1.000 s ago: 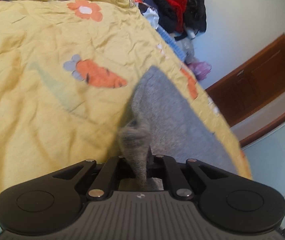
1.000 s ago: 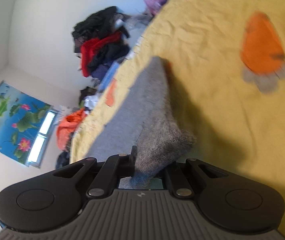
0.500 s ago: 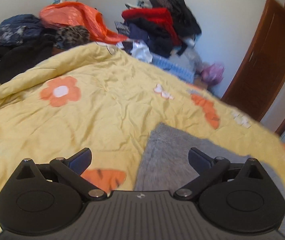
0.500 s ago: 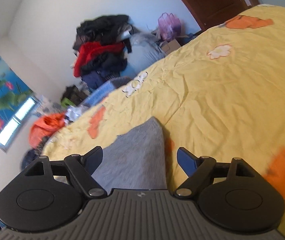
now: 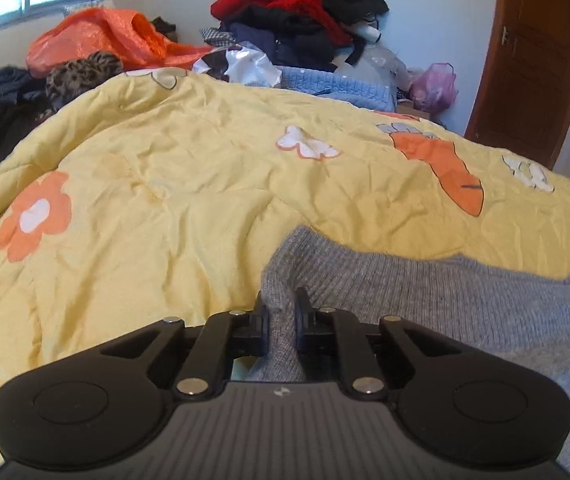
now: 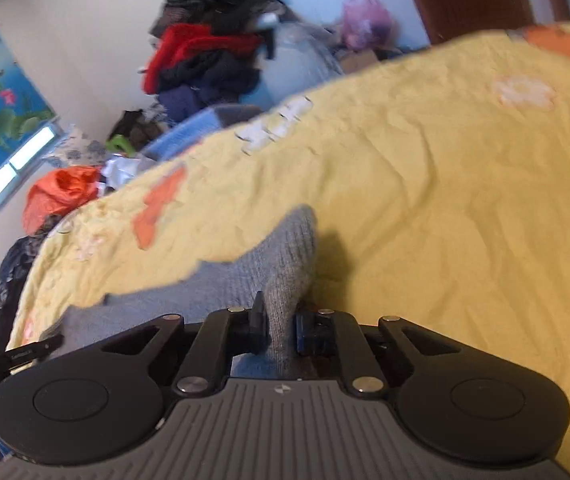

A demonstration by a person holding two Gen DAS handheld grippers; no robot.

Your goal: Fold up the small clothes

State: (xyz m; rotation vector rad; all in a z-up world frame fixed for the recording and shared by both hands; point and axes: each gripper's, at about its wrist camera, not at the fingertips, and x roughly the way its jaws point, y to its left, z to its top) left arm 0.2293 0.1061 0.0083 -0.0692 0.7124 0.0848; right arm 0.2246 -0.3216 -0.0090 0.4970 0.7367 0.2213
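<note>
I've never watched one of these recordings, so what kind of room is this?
Most likely a lived-in bedroom: a yellow quilt spread like bedding, clothes heaped against the wall, and a wooden door.

Left gripper [image 5: 281, 322], right gripper [image 6: 280, 326]: clamped

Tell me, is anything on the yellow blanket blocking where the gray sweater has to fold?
Nothing visible. Both the left hand-held gripper and right hand-held gripper already pinch the gray sweater, and the yellow blanket ahead is bare.
</note>
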